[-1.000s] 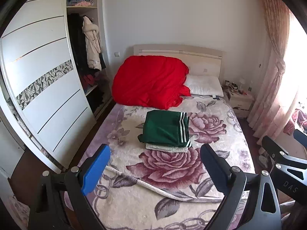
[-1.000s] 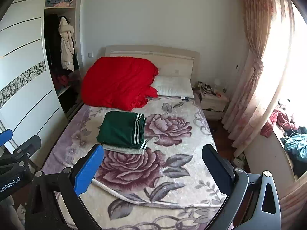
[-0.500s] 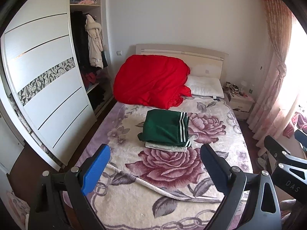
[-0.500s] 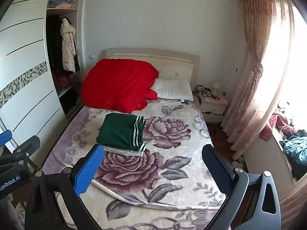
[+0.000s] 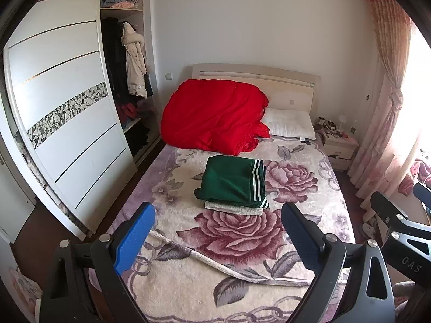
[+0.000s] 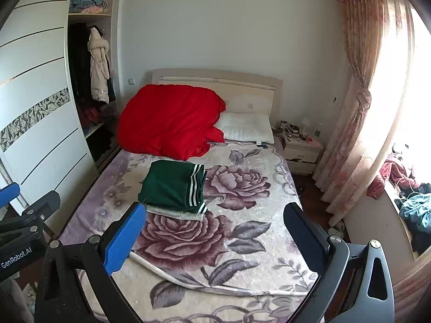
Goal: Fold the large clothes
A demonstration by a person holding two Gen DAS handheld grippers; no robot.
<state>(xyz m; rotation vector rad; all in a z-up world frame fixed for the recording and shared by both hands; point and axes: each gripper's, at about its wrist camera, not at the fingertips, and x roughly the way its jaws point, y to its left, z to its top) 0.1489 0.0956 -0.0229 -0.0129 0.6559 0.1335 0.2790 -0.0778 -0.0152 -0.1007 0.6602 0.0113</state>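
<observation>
Left gripper [image 5: 216, 231]: jaws spread wide, nothing between them, held above the foot of the bed.
Right gripper [image 6: 215, 231]: jaws likewise spread wide, holding nothing, above the foot of the bed; its frame visible at the right edge of the left wrist view.
Green garment [image 5: 233, 181], white stripes along one edge: folded, lying mid-bed, left of centre, stacked on a folded pale garment [image 5: 233, 209] whose edge shows beneath.
Floral blanket [image 5: 242, 242], rose pattern: covering the bed, near edge turned back in a fold.
Red quilt [image 5: 212, 115]: heaped at the head of the bed, against the headboard.
White pillow [image 5: 291, 126]: just beside the quilt, partly under it.
Wardrobe [image 5: 67, 134]: left of the bed, sliding door partly open, coats hanging inside.
Nightstand [image 6: 301, 150]: right of the pillow, cluttered on top.
Pink curtain [image 6: 355, 107]: tied back, beside the window.
</observation>
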